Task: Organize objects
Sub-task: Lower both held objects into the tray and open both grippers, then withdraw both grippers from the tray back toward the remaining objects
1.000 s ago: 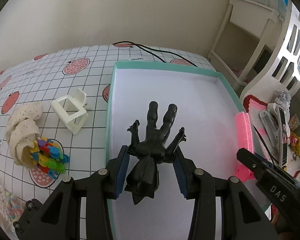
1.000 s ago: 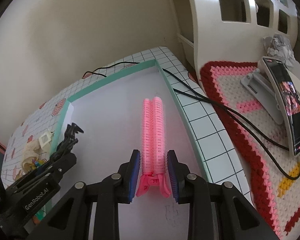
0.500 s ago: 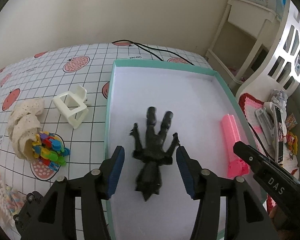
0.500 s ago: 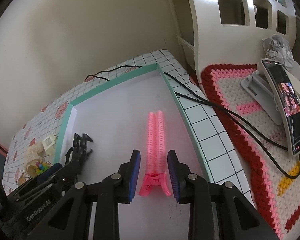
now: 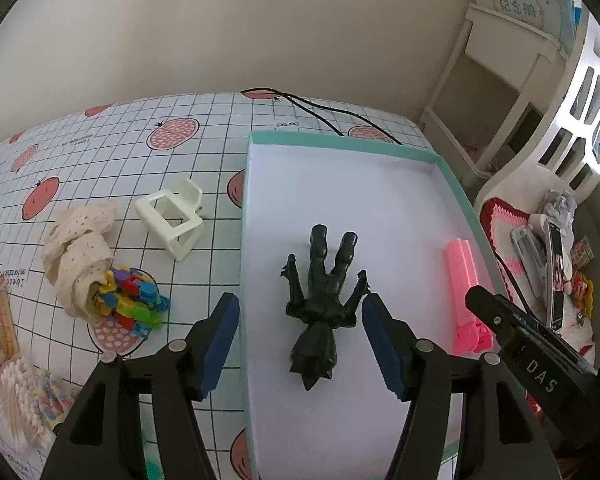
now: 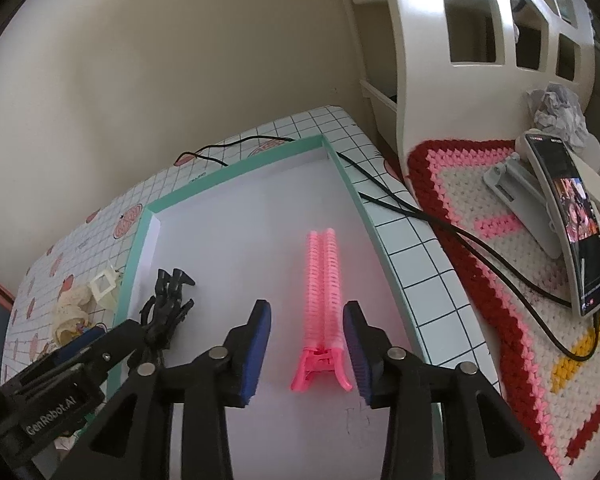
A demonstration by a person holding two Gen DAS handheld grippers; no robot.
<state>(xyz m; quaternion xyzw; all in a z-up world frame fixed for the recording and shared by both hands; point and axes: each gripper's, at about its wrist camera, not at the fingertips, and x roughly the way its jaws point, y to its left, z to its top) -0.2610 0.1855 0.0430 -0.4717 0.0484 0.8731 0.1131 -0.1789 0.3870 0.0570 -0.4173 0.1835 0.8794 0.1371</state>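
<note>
Inside the teal tray [image 5: 458, 196], the black figure [image 5: 320, 304] and, at its 3 o'clock, the pink clip [image 6: 322, 304] are lying free, probably sorted there, while the left claw [image 5: 300, 344] and right claw [image 6: 306, 350] are hanging open.

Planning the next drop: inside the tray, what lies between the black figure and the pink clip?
Nothing: only bare white floor of the tray separates the black figure and pink clip, shown in the left wrist view.

Both wrist views look down, close, into the tray [image 5: 456, 196] [image 6: 236, 168]: left from its near-left edge, right near its right edge.
</note>
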